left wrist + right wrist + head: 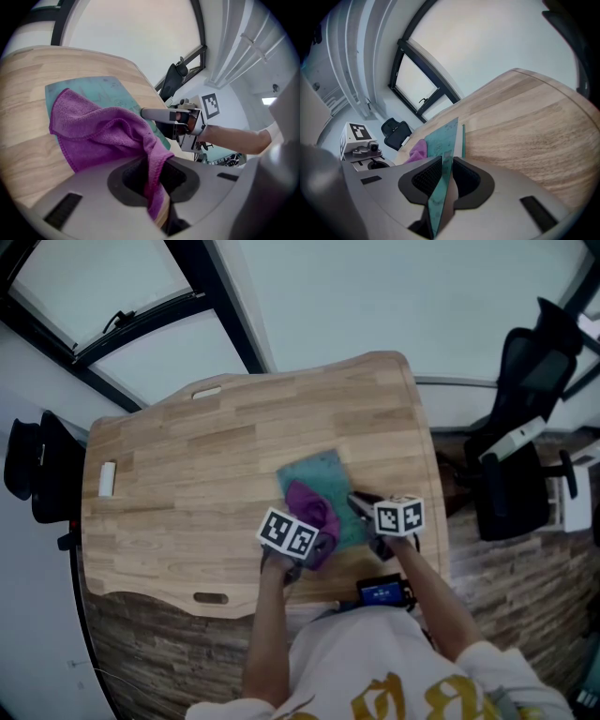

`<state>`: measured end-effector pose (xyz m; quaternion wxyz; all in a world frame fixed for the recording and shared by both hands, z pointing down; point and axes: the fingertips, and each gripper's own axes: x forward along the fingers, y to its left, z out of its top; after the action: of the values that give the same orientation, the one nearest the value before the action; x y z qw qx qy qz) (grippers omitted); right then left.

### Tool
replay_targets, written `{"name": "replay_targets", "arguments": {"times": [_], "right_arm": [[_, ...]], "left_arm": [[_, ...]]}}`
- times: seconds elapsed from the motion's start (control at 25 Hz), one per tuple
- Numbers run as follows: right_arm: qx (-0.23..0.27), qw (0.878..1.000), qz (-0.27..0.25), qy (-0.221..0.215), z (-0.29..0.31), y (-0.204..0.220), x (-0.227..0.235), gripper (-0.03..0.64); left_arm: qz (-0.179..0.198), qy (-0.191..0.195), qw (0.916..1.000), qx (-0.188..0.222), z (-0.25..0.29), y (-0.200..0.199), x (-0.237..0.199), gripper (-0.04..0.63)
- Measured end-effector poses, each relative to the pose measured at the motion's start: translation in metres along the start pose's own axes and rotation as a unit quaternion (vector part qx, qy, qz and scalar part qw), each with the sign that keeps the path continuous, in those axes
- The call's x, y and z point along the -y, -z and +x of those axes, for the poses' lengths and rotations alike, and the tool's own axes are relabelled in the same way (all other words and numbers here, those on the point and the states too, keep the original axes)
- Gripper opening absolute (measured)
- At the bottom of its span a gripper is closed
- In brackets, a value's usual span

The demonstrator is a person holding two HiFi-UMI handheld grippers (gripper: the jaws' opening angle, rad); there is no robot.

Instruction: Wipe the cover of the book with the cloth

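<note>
A teal book (319,476) lies near the front right of the wooden table (178,474). A purple cloth (312,509) is bunched on its cover. My left gripper (302,557) is shut on the near end of the cloth (101,136), which hangs down between the jaws. My right gripper (361,508) is shut on the book's near right edge; in the right gripper view the teal cover (446,154) runs on edge between the jaws, with the cloth (418,150) behind it. The right gripper (152,114) also shows in the left gripper view, at the book (108,91).
A small white block (107,478) lies near the table's left edge. A black office chair (520,446) stands to the right of the table and another black chair (37,470) to the left. A phone (382,593) hangs at the person's chest.
</note>
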<state>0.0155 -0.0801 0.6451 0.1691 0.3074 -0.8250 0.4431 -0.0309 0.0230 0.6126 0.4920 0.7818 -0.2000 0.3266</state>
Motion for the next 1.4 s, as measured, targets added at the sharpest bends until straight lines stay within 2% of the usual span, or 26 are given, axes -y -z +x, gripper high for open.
{"name": "replay_targets", "arguments": {"times": [0.44, 0.92, 1.4], "right_arm": [[0.000, 1.000, 0.004, -0.004, 0.000, 0.002, -0.002, 0.069], [0.000, 1.000, 0.004, 0.001, -0.003, 0.000, -0.004, 0.069], [-0.002, 1.000, 0.011, -0.006, -0.003, 0.001, -0.007, 0.069]], "left_arm": [[-0.008, -0.007, 0.9998, 0.020, -0.004, -0.004, -0.008, 0.049], [-0.023, -0.027, 0.9979, 0.055, -0.017, -0.034, -0.038, 0.049], [-0.026, -0.067, 0.9925, 0.099, -0.027, -0.074, -0.066, 0.049]]}}
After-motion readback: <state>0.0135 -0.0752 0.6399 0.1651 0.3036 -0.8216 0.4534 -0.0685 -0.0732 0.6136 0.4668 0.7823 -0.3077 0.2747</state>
